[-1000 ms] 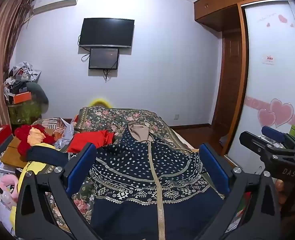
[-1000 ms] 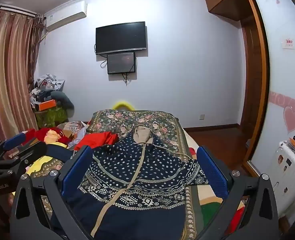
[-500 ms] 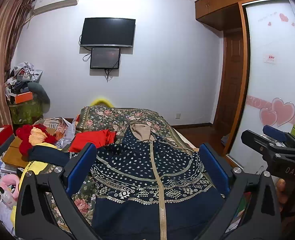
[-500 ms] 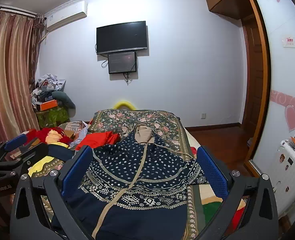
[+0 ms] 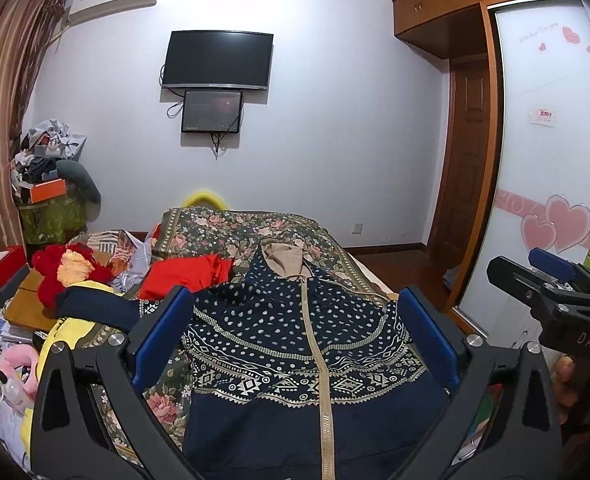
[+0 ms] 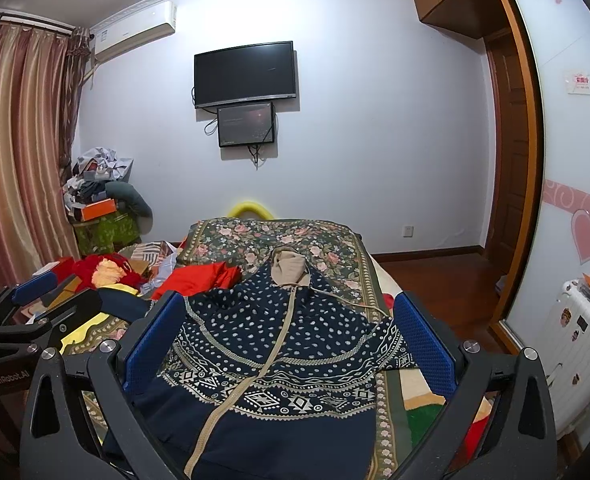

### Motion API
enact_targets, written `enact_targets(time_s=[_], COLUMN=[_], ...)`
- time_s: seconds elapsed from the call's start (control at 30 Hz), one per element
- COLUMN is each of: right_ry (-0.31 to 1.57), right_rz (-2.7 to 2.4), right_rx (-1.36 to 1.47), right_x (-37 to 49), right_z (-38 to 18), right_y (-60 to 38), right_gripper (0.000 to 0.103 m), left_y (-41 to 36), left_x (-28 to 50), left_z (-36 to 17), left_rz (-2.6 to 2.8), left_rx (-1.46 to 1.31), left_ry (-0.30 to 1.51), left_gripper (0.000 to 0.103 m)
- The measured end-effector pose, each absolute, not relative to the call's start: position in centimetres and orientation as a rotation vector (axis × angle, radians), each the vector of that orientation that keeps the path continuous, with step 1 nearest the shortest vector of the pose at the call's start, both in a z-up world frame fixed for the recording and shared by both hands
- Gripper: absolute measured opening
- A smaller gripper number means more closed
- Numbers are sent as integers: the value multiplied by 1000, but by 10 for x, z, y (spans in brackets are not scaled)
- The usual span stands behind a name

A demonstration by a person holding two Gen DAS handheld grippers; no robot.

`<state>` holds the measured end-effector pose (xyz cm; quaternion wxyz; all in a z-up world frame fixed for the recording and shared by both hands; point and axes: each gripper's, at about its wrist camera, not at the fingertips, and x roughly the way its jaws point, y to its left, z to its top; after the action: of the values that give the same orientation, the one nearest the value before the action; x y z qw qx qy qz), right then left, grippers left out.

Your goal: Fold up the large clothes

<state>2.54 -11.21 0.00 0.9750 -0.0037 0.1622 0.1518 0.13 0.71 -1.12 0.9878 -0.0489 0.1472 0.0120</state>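
Observation:
A large navy zip-up hoodie (image 5: 295, 344) (image 6: 271, 344) with white dots, a patterned band and a beige hood lies flat, front up, on the floral bedspread (image 5: 251, 228) (image 6: 271, 236). My left gripper (image 5: 295, 312) hovers open above its chest, blue pads wide apart and holding nothing. Over the same garment, slightly to the right, my right gripper (image 6: 291, 312) also stands open and empty. Each gripper shows at the edge of the other's view: the right gripper (image 5: 551, 280) and the left gripper (image 6: 39, 304).
A red cloth (image 5: 183, 272) and a heap of red, yellow and navy clothes (image 5: 79, 280) lie left of the hoodie. A cluttered stand (image 5: 51, 200) sits by the curtain. A wardrobe with hearts (image 5: 555, 184) and a white suitcase (image 6: 579, 352) line the right side.
Both views have tilted slightly upward and shifted a little; the hoodie lies as before and both grippers stay open.

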Motion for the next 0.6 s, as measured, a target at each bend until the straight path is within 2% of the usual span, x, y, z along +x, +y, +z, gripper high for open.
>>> enact_targets(time_s=[0.6], right_ry=[337], right_rz=[308], right_rx=[-8], right_x=[27], right_z=[0], right_y=[-113], right_gripper=[103], left_y=[10], left_x=[4], left_z=[-10], left_rz=[27], left_rx=[-105], left_ry=[309], left_gripper=[103])
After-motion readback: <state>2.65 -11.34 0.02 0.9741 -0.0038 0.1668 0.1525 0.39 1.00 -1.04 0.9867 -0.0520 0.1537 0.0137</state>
